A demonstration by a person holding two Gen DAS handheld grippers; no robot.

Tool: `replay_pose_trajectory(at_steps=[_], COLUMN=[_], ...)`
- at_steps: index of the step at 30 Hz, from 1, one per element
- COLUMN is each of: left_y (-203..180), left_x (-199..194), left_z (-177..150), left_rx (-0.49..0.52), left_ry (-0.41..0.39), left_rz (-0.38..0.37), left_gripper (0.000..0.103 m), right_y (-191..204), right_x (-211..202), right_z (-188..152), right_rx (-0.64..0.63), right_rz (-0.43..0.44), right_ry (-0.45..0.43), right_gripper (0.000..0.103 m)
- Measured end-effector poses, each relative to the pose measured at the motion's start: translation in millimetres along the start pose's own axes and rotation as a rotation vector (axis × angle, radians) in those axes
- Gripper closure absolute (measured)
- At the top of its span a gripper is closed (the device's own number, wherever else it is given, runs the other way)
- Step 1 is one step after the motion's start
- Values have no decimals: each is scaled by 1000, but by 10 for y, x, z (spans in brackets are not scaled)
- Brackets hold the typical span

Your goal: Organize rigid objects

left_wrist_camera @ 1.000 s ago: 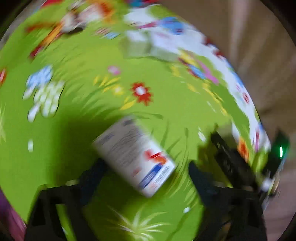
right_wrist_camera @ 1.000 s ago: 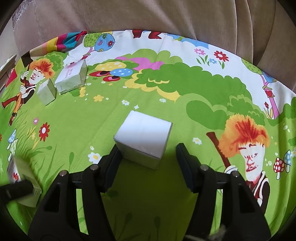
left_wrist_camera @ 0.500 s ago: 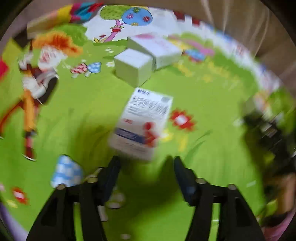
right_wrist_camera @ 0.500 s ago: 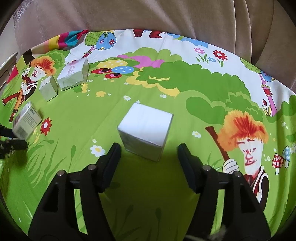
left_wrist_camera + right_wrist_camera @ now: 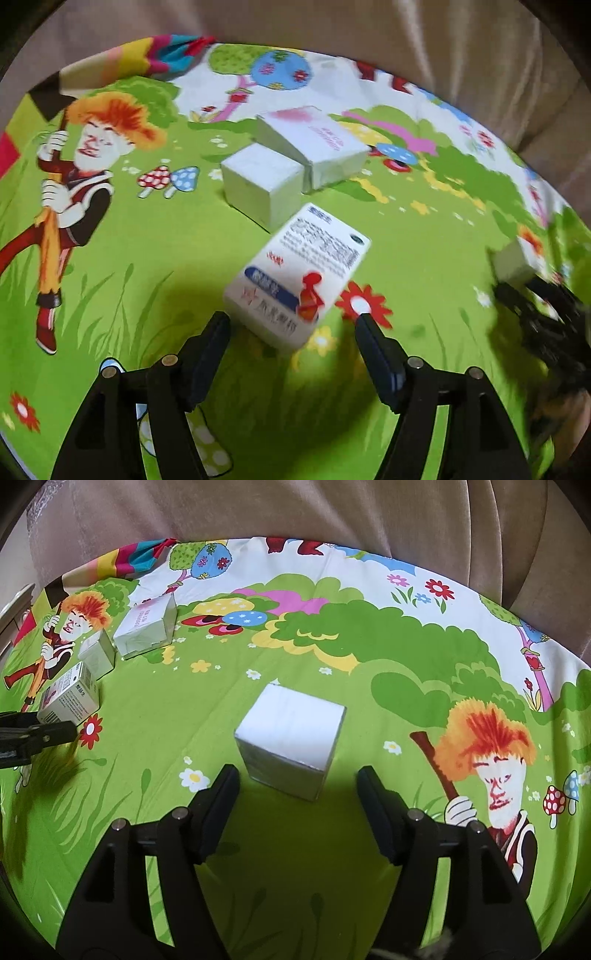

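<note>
A cartoon-printed cloth [image 5: 155, 716] is seen spread over the whole surface, mostly bright green with grass, flowers, mushrooms and 2 orange-haired figures, its far strip white with trees. What lies under the cloth cannot be told. Behind it, brown upholstered cushions [image 5: 332, 513] fill the background.

At the left of the right wrist view, 3 boxes are grouped near the left-hand figure: a printed medicine box [image 5: 299, 273] lying on the cloth nearest the left gripper [image 5: 291, 325], a small white box [image 5: 264, 182] just behind it, and a longer pink-labelled box [image 5: 314, 144] touching that one at the far side. The left gripper's fingers have just been opening; the medicine box lies ahead of the tips, released, with a gap on each side.

Toward the middle of the cloth, a plain white cube box [image 5: 291, 734] rests alone, well apart from the group. The right gripper [image 5: 295, 786] is held just short of it; its fingers have also just been opening, spread wider than the cube, with nothing grasped.
</note>
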State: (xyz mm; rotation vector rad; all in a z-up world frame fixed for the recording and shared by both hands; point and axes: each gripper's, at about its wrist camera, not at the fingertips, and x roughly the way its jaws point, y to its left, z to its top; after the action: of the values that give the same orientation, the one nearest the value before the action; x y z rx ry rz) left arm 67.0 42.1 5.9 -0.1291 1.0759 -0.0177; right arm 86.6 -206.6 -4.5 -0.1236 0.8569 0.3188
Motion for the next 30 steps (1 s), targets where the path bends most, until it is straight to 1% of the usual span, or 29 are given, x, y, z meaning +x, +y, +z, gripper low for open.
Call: replay_pose_trajectory(at_steps=[1,2,3,4,5,7,8,10,11,12,13,14,16,17,19,22,23,24,25,26,27,28,29,30], left_y=[47,103,139,127,130,105,87,34,9,-24,-58,-79,-133,-141,-131,-88,-76,-71,-69,-88,-123,-214,-287,-377], left_x=[-67,-153,-213,-257,-287,-239,-173,-81,-28,17,7,-14,-59,-72,-83,-76,-63,-56,-75,-99,-288,-581,-787,-1110], left_z=[-45,-87,-72,-52,-19,91,161,182,160,112,45,-5,-102,-128,-127,-41,-7,21,42,54,61,72,80,94], left_rx=[27,51,100,126,161,220,239,256,264,266,270,278,283,275,238,177,157,132,98,71,55,80,101,125], left_ry=[-4,-12,-39,-56,-68,-50,-34,-7,9,22,-1,-18,-43,-52,-63,-64,-67,-72,-64,-62,-107,-193,-246,-325], left_rz=[-12,-6,24,39,48,33,21,-3,-34,-70,-56,-48,-46,-41,-41,-67,-69,-55,-52,-78,-126,-131,-126,-130], left_gripper=[29,24,17,16,15,15,15,15,23,46,47,52,52,52,52,52,53,61,62,62,62,62,62,62], right_y=[2,3,4,2,2,-2,-3,-5,-3,-2,-10,-22,-32,-14,9,20,16,4,-23,-41,-30,26,75,122], right_x=[-1,0,0,3,5,7,7,9,8,7,8,11,37,57,93,124,130,125,90,70,-18,-194,-376,-612], right_z=[-1,0,-1,2,4,4,3,4,2,0,1,7,41,59,97,133,144,153,166,173,181,209,245,291], right_rx=[0,0,-1,-1,-1,0,0,-1,0,1,4,9,8,0,2,35,43,56,93,129,142,126,115,113], right_rz=[-1,-3,-5,-6,-7,-6,-6,-6,-5,-4,1,10,19,15,9,-13,-20,-39,-56,-47,-37,-52,-49,-41], right_ry=[0,1,1,1,2,2,2,1,1,1,2,2,4,8,13,12,12,8,4,21,1,-45,-91,-149], right_gripper=[32,32,32,32,32,31,31,31,31,31,31,29,27,24,22,22,30,46,59,59,60,60,60,60])
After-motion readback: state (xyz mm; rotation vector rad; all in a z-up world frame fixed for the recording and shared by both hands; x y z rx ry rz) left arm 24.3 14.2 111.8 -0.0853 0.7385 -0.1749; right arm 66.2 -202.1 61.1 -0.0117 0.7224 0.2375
